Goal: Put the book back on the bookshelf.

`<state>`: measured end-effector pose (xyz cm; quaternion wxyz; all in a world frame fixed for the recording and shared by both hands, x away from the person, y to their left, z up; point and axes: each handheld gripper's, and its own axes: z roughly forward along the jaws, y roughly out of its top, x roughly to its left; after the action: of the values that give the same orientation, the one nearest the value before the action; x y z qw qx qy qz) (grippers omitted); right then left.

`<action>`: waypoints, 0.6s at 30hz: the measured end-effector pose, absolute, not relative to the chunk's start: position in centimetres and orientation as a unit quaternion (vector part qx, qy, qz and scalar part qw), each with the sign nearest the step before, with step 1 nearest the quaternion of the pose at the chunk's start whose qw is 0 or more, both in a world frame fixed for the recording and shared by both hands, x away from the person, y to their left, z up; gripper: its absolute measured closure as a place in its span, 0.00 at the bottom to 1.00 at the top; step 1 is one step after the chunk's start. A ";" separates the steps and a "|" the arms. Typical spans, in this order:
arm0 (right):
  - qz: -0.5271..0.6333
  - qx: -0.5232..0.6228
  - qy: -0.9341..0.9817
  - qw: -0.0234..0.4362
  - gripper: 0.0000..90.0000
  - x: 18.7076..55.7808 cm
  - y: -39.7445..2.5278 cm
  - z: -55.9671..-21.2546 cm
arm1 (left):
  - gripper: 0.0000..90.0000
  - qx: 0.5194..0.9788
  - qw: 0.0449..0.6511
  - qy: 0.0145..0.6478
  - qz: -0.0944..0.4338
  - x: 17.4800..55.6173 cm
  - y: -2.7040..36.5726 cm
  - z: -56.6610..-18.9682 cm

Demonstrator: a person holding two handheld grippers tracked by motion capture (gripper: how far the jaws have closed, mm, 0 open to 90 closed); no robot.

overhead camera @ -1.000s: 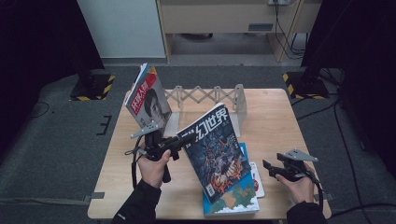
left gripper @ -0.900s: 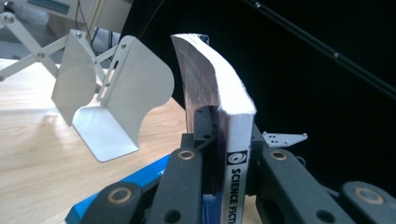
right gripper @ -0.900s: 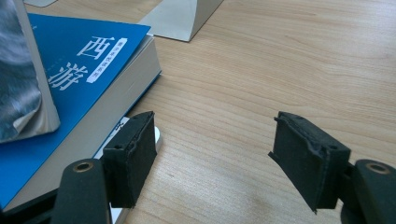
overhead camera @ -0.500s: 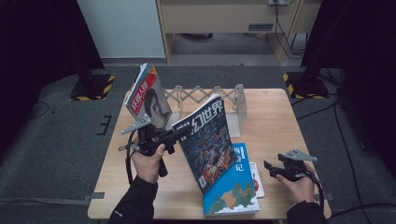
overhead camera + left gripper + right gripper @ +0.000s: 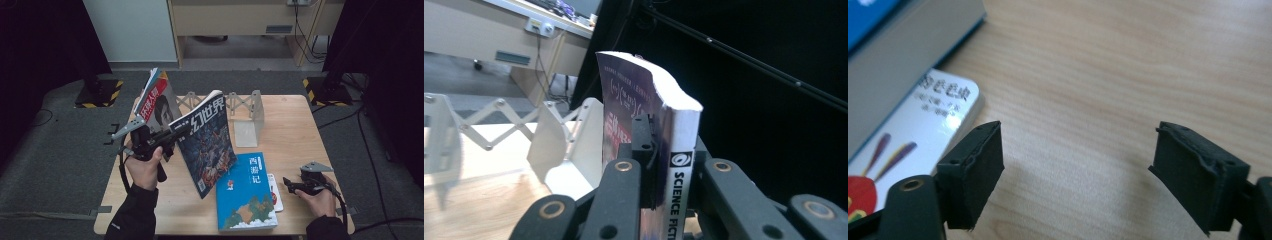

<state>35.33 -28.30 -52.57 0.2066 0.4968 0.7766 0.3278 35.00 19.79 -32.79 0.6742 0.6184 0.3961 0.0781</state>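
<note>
So on my desk (image 5: 300, 125) there's this folding rack (image 5: 240, 107) at the back with one magazine (image 5: 159, 102) already leaning at its left end. I've got the sci-fi magazine (image 5: 207, 142) up off the desk, tilted, just in front of the rack, with my left tool (image 5: 170, 140) clamped on it right at the spine (image 5: 681, 150). Good spot I think, since it's thin and floppy and the glossy cover looks slippery; the pages already bow away at the top. Light though, so no strain. A blue book (image 5: 247, 192) lies flat near me over a small white one (image 5: 928, 125). My right tool (image 5: 1075, 172) rests beside those, spread wide, holding nothing.
</note>
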 end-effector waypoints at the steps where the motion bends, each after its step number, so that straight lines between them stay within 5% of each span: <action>1: 0.323 0.498 0.778 0.205 0.20 35.4 -28.3 -52.8 | 0.91 0.618 0.674 0.397 0.081 35.0 20.0 -32.7; 18: 0.320 0.496 0.781 0.201 0.08 35.6 -28.2 -53.7 | 0.91 0.601 0.665 0.423 0.135 35.5 24.0 -31.3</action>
<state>35.59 -28.20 -53.66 0.2010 0.4965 0.7814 0.3202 35.53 23.99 -31.27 0.6648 0.6008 0.4231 0.1346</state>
